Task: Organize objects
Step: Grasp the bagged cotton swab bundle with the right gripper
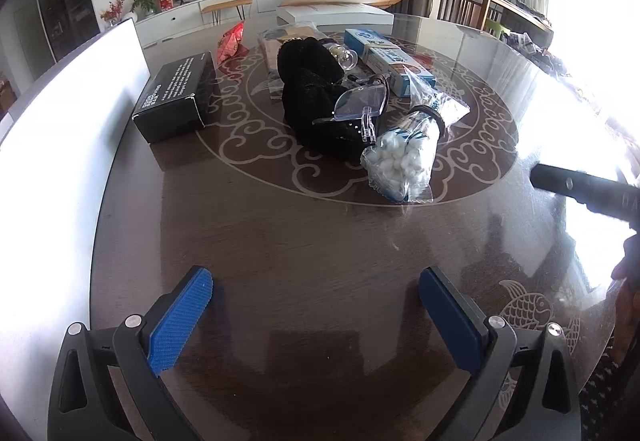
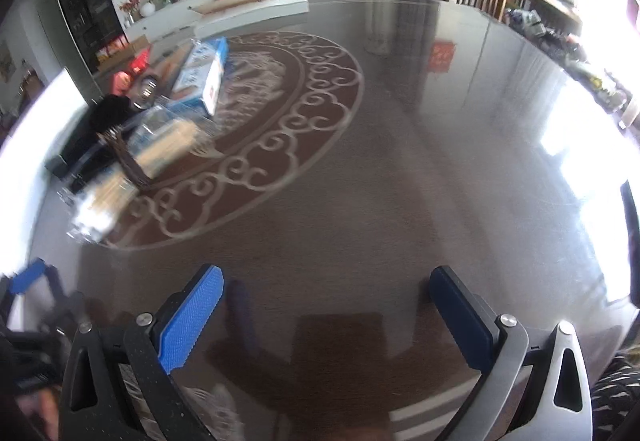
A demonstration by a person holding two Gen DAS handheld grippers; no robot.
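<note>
The left gripper (image 1: 316, 317) is wide open and holds nothing. On the round table (image 1: 280, 261), the black box (image 1: 174, 99) sits at ten o'clock, the black cloth (image 1: 316, 105) at twelve, and the cotton ball bag (image 1: 400, 165) at one. The right gripper (image 2: 326, 317) is wide open and empty too.

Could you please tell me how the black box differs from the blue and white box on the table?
The black box is dark all over with white lettering, while the blue and white box is pale with blue panels. The black box lies alone near the left edge of the table; the blue and white box is partly covered by a clear bag. The black box looks bulkier, the other slimmer. Both lie flat.
</note>
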